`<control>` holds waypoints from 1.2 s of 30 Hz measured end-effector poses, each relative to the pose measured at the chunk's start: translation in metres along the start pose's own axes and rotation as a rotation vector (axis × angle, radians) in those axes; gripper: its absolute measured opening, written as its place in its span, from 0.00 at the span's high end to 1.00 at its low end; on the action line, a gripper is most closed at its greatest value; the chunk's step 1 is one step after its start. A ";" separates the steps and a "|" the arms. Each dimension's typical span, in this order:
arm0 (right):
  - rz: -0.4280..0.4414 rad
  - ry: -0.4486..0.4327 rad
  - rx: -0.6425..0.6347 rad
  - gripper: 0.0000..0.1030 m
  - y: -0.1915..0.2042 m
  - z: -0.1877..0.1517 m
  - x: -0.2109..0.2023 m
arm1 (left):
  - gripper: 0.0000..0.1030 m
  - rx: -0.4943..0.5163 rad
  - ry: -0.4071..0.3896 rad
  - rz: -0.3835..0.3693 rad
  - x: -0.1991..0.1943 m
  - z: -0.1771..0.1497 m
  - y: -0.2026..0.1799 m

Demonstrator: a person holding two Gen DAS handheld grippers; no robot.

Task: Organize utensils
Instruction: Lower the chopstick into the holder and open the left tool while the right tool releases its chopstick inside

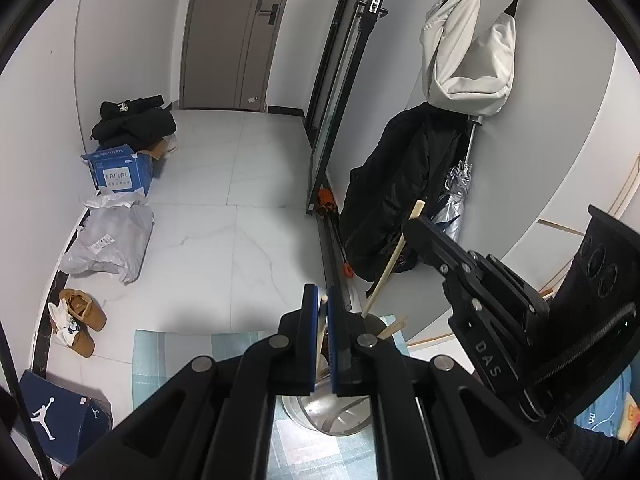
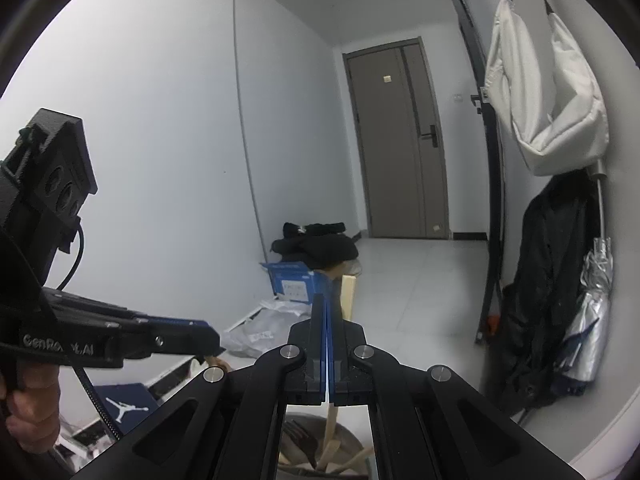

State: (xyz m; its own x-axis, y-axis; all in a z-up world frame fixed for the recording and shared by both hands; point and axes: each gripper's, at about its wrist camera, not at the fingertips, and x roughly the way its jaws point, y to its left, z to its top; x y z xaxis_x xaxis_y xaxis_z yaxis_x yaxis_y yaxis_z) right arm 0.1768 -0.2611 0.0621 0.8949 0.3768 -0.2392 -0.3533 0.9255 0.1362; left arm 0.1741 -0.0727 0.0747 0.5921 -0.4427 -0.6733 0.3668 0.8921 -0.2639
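Note:
A steel utensil holder (image 1: 332, 414) stands on a pale checked mat (image 1: 172, 364), right under both grippers. My left gripper (image 1: 322, 305) is shut on a thin wooden stick (image 1: 321, 338) that runs down into the holder. In the right wrist view the holder (image 2: 358, 450) shows dark forks and wooden utensils inside. My right gripper (image 2: 327, 308) is shut, pads together with nothing between them. A long wooden handle (image 2: 347, 294) leans out of the holder against the outside of its right finger. From the left wrist view, that handle (image 1: 386, 270) passes behind the right gripper (image 1: 414, 225).
A hand (image 2: 30, 404) grips the left tool. Black coats (image 1: 400, 184), a silver umbrella (image 1: 456, 196) and a white bag (image 1: 468, 48) hang on the right wall. Boxes (image 1: 120, 174), plastic bags (image 1: 110, 240) and brown shoes (image 1: 82, 320) line the left wall.

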 end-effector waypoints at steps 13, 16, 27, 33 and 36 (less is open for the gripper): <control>0.042 -0.053 0.094 0.96 -0.017 0.014 -0.019 | 0.99 -0.014 0.014 -0.002 0.001 -0.003 0.006; 0.013 -0.069 0.118 0.71 -0.026 0.020 -0.023 | 0.99 -0.024 0.021 -0.002 0.003 -0.004 0.007; 0.065 0.144 0.146 0.93 -0.031 0.027 0.035 | 0.99 -0.021 0.025 -0.008 0.002 -0.003 0.007; 0.054 0.088 0.080 0.95 -0.023 0.031 0.026 | 0.99 -0.025 0.031 -0.002 0.004 -0.004 0.009; 0.040 0.044 0.003 0.95 -0.007 0.031 0.017 | 0.99 -0.031 0.036 -0.004 0.005 -0.004 0.010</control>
State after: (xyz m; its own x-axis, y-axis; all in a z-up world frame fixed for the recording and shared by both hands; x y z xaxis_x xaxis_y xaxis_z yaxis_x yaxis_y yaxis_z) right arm 0.2028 -0.2626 0.0870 0.8671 0.4151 -0.2754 -0.3878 0.9095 0.1499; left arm 0.1778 -0.0660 0.0657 0.5647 -0.4431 -0.6963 0.3467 0.8930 -0.2871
